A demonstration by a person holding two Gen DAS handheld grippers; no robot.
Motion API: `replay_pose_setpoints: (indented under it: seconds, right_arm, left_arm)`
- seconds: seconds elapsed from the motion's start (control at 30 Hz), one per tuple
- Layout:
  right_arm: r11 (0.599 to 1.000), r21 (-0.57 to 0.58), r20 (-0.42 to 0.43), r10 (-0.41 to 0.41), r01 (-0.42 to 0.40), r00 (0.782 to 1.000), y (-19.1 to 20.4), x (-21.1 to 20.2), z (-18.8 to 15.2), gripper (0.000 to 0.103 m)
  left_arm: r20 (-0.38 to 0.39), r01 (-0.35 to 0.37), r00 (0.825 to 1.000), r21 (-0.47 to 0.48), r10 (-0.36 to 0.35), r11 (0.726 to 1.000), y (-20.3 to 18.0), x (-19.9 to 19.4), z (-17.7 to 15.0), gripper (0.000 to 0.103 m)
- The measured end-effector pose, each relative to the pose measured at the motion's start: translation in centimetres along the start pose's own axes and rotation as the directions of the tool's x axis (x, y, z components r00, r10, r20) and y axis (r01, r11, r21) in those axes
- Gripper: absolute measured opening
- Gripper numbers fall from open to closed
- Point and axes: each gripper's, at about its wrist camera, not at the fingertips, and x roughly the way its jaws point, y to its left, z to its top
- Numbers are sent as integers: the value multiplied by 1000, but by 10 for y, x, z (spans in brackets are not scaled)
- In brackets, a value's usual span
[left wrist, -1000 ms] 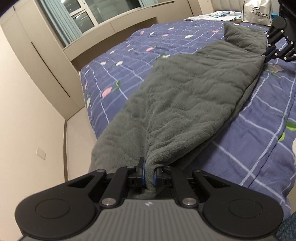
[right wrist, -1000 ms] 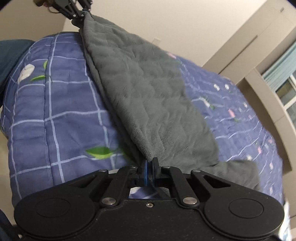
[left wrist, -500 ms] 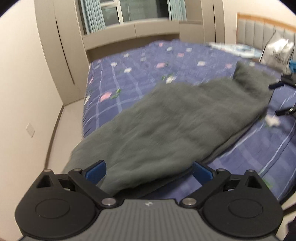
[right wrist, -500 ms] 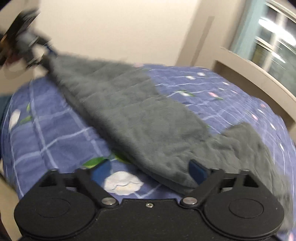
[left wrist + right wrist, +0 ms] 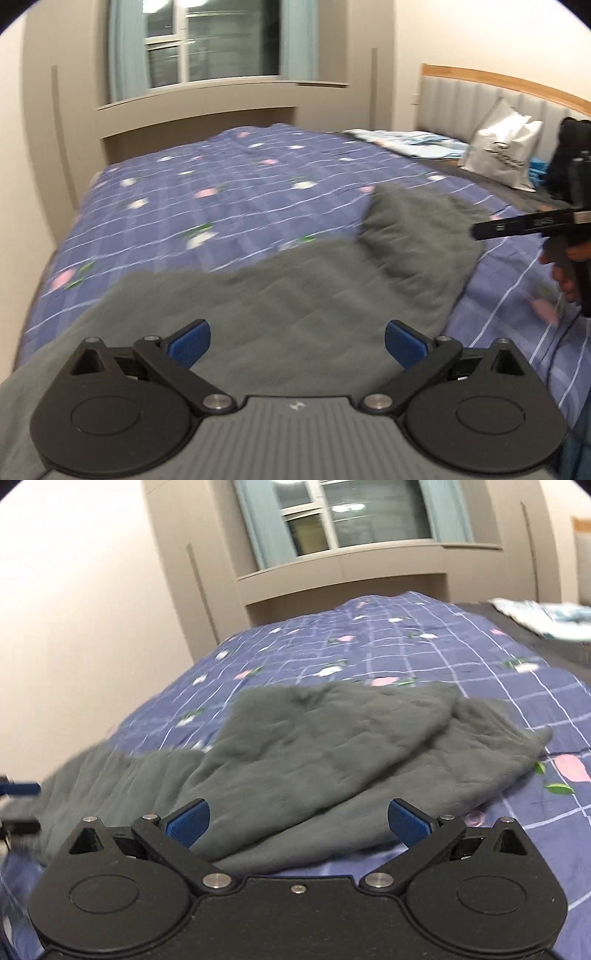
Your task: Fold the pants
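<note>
The grey fleece pants lie spread across the near part of the blue checked bedspread, one end bunched toward the right. My left gripper hovers over their near edge, jaws wide open with nothing gripped. In the right wrist view the pants lie folded over themselves, and my right gripper stands open above their near edge, pads clear of the cloth. The right gripper's side also shows at the right edge of the left wrist view, held by a hand.
A white shopping bag leans on the padded headboard at the far right, beside light blue bedding. Beige cabinets and a curtained window stand behind the bed. A pale wall runs along the left.
Both grippers were shut on the ends of the stretched pants; they have opened and let go. The pants now lie on the bed, and both views have swung toward the window.
</note>
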Motion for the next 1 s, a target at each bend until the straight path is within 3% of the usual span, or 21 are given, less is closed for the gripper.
replay_pose_setpoints:
  seconds: [0.2,0.37,0.5,0.57,0.63,0.7,0.77,0.8,0.87,0.9,0.93,1.0]
  right_arm:
    - [997,66,-11,27,-26,1000,-42,19,21,103]
    - [982,166,-48,101,-92,994,-76,46,36,102]
    - [954,253,-62,180,-159,982,-95,65,44,100]
    - [952,251,-51,193,-174,980,-98,70,50,93]
    - [952,255,-35,183,-169,982,-100,74,56,83]
    - [950,273,-15,160,-150,987,-103,77,59,80]
    - [950,293,0,115,-110,993,-106,80,61,80]
    - [948,303,9,98,-96,995,-108,80,61,78]
    - [941,330,25,74,-78,997,-112,81,63,68]
    - [938,340,31,60,-67,998,-114,81,63,52]
    - [939,341,36,43,-53,998,-115,80,65,28]
    - [945,327,40,18,-30,999,-115,80,68,19]
  left_arm:
    - [-16,97,995,14,-97,995,-50,49,28,103]
    - [-39,146,989,98,-143,984,-92,72,38,99]
    - [-101,195,978,104,-184,975,-110,91,39,81]
    - [-123,206,973,98,-193,974,-114,96,39,72]
    - [-146,217,968,91,-202,972,-115,98,36,59]
    - [-169,210,966,85,-194,974,-114,101,35,50]
    - [-195,185,967,85,-166,979,-115,106,33,28]
    - [-203,176,967,79,-157,981,-114,107,33,25]
    - [-199,188,964,42,-177,981,-109,106,35,17]
    - [-195,191,964,32,-181,981,-108,105,36,13]
    - [-190,186,966,32,-176,982,-107,102,38,11]
    - [-179,179,969,26,-172,983,-107,99,42,9]
